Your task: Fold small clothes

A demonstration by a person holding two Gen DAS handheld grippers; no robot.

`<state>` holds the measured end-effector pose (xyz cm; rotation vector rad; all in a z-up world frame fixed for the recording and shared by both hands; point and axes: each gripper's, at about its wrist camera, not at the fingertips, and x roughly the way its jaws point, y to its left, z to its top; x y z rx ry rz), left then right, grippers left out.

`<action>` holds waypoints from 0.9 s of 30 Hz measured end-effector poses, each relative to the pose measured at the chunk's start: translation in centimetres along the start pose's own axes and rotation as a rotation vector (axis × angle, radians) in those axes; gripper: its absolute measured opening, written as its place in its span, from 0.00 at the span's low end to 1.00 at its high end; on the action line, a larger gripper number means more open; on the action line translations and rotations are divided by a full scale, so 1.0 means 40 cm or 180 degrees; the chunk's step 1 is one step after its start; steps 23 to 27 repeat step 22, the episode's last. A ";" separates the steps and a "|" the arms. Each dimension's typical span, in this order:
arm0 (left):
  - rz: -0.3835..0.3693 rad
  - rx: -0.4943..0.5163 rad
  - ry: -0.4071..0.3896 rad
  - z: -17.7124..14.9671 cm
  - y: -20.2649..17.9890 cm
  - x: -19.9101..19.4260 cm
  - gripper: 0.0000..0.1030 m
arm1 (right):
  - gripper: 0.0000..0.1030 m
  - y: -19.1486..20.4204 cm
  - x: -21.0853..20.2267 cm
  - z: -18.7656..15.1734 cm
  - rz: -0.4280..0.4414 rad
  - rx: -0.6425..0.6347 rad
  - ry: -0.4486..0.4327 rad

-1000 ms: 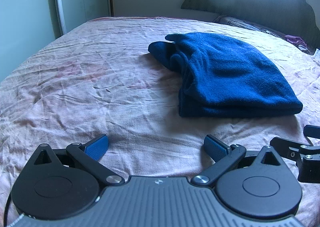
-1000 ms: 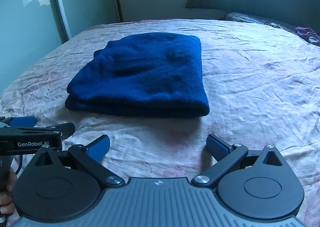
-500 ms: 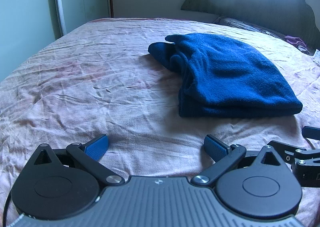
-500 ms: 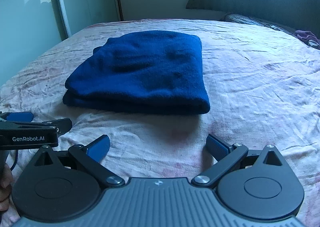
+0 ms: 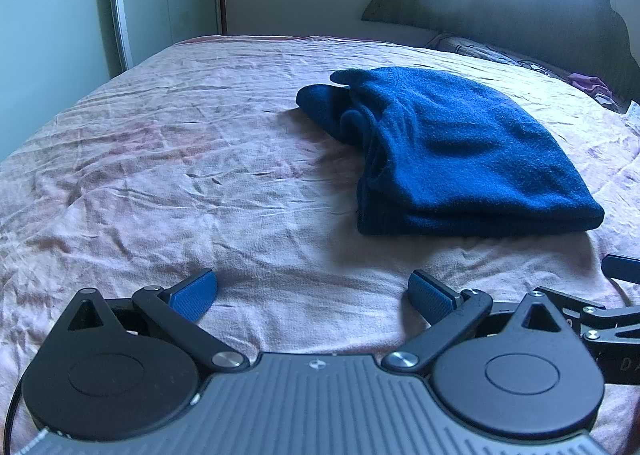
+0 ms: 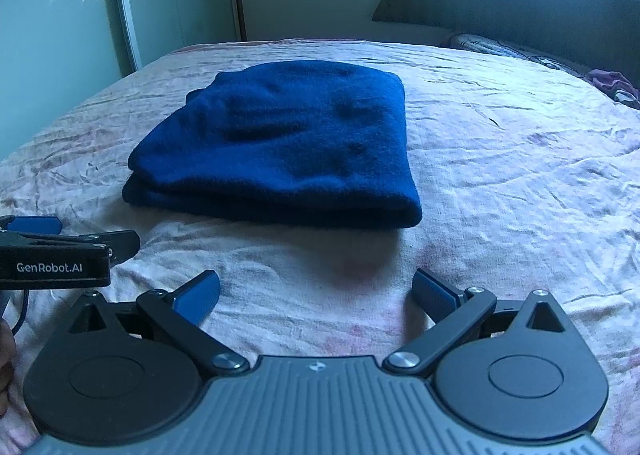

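In the left wrist view, a pale green wardrobe door (image 5: 60, 15) fills the upper left of the frame, and the wrinkled pink bedsheet (image 5: 180, 175) spreads across the middle. Along the bottom edge, the left claw (image 5: 312, 291) is spread wide, its blue pads (image 5: 194, 289) apart with nothing between them, above bare sheet. Right of centre lies the folded dark blue garment (image 5: 460, 151), flat on the bed, loose layers bunched at its left end and a thick folded edge facing the camera. It is apart from the claw. At the upper right stands the dark headboard (image 5: 520, 11), with a small purple cloth (image 5: 588, 83) below it.

In the right wrist view, the left claw's black body, marked GenRobot.AI, enters at the lower left edge. The blue garment (image 6: 288, 143) sits centre-left of the frame, its top smooth. At the bottom centre, the right claw (image 6: 316, 295) is likewise wide open and empty, short of the garment's near edge. Bare sheet (image 6: 520, 183) fills the right.
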<state>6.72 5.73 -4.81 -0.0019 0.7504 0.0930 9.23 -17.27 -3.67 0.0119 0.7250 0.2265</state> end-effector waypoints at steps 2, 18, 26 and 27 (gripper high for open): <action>0.0000 -0.0001 0.0000 -0.001 0.001 -0.001 1.00 | 1.00 0.001 0.001 0.000 -0.0006 -0.0008 -0.0002; 0.0000 -0.0002 -0.0010 0.001 -0.002 0.000 1.00 | 1.00 0.004 0.002 -0.001 -0.0020 -0.0023 -0.0005; -0.0011 -0.0011 -0.0024 0.009 -0.006 0.008 1.00 | 1.00 0.004 0.002 -0.001 -0.0019 -0.0022 -0.0005; -0.0011 -0.0011 -0.0024 0.009 -0.006 0.008 1.00 | 1.00 0.004 0.002 -0.001 -0.0019 -0.0022 -0.0005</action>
